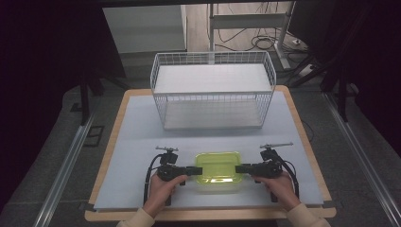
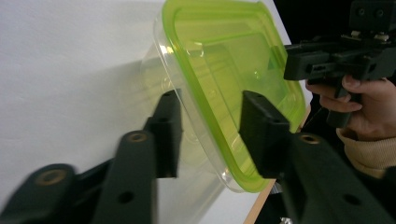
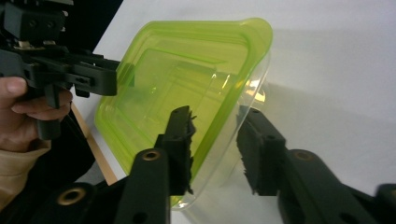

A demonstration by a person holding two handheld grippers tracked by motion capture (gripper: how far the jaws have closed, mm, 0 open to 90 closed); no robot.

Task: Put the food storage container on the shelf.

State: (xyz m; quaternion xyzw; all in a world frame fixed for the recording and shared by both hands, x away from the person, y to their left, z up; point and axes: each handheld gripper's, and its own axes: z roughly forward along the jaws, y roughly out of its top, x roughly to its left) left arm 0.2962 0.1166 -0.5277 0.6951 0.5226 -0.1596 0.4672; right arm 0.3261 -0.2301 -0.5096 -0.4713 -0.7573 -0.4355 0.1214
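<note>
A: Looking from the high view first: a clear container [image 1: 218, 179] with a green lid [image 1: 217, 166], near the front edge of the table [image 1: 137, 127], between 2 grippers.

B: Agreed. Left gripper [image 1: 191, 170] at the container's left end, held in the left hand [image 1: 163, 187]; right gripper [image 1: 239, 169] at the right end, held in the right hand [image 1: 280, 185].

A: And the jaws? Open or closed?

B: In the left gripper view, left gripper [image 2: 210, 133] with jaws apart, 1 on each side of the lid's rim [image 2: 233, 84] and the clear wall [image 2: 187, 140]. Straddling the edge, but impossible to say whether pressing on it or not.

A: Same in the right gripper view: right gripper [image 3: 215, 144] with 1 jaw over the lid [image 3: 177, 79], the other beside the clear wall [image 3: 224, 154]. Gap visible between jaws and plastic on 1 side; real grip not clear.

B: Also there, farther off at the upper left, the left gripper touching the lid's far edge.

A: Anything behind?

B: A white wire basket [image 1: 213, 90] at the back of the table, well apart from the container. A grey-blue mat [image 1: 137, 142] under everything.
</note>
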